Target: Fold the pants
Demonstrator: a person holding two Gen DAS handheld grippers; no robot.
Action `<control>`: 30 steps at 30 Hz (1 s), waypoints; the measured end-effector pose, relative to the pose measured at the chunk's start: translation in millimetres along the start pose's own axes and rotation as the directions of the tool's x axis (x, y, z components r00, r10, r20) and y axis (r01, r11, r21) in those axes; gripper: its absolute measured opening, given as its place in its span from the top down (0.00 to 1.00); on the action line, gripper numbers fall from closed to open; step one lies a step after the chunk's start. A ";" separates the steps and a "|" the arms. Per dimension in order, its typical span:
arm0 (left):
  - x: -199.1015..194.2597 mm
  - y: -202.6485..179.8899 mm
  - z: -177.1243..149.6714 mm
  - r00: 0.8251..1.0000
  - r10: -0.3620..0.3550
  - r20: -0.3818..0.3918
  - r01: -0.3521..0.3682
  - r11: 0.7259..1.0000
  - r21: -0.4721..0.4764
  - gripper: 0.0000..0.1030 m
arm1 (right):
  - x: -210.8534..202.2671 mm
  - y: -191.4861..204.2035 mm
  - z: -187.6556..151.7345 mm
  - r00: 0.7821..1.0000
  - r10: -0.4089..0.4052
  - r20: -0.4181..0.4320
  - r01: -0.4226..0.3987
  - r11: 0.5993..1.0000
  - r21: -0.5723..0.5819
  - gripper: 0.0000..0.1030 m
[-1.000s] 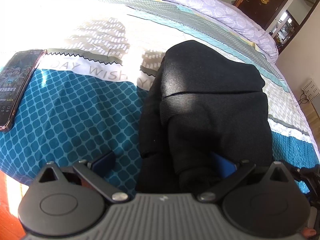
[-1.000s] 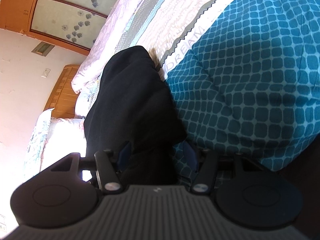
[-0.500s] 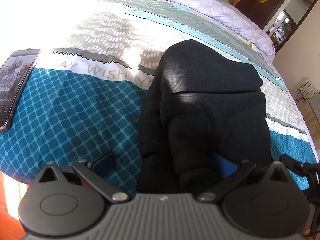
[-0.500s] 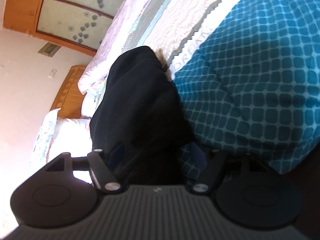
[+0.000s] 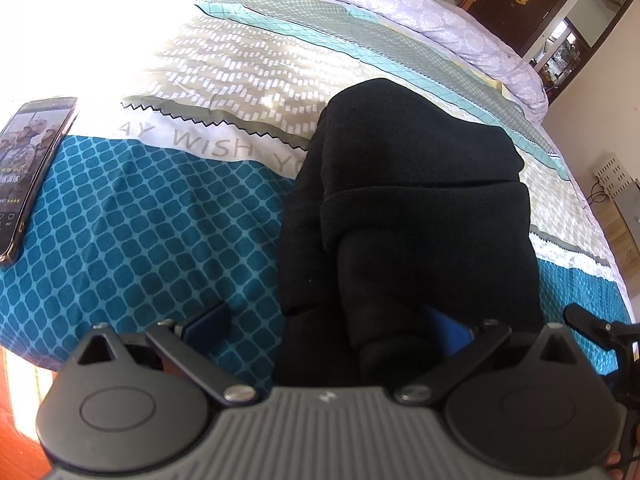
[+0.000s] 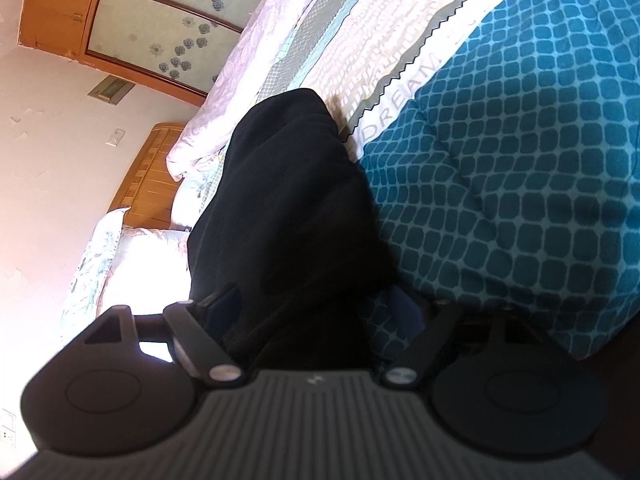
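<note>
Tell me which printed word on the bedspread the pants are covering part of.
The one starting "YO", right of "WISH": the black pants hide its remainder. "WISH" and "DREAM" read whole.

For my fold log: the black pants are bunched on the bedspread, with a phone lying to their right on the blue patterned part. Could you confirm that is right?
Not quite: the phone lies to the left of the black pants, at the bed's edge, as the left wrist view shows. The pants are indeed bunched on the bedspread.

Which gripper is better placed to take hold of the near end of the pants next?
Left gripper, probably: it faces the pants squarely with much fabric between open jaws. Right gripper is tilted sideways at their edge.
</note>
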State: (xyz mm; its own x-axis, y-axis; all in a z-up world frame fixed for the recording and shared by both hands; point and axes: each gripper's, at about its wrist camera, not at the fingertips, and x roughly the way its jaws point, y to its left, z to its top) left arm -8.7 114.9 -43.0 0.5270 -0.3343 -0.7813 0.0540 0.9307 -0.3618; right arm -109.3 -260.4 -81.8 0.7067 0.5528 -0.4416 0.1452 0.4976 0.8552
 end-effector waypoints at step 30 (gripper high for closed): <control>-18.1 30.1 32.5 0.972 -0.233 0.021 0.234 0.967 -0.099 0.00 | -2.1 32.1 39.5 0.998 -0.059 0.022 0.063 0.947 -0.315 0.35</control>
State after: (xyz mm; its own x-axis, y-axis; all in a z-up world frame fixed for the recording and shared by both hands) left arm 10.9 153.8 -23.2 0.5174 -0.5387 -0.6649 0.0912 0.8073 -0.5831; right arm -78.7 -272.0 -42.7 0.7118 0.5075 -0.4855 -0.0357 0.7166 0.6966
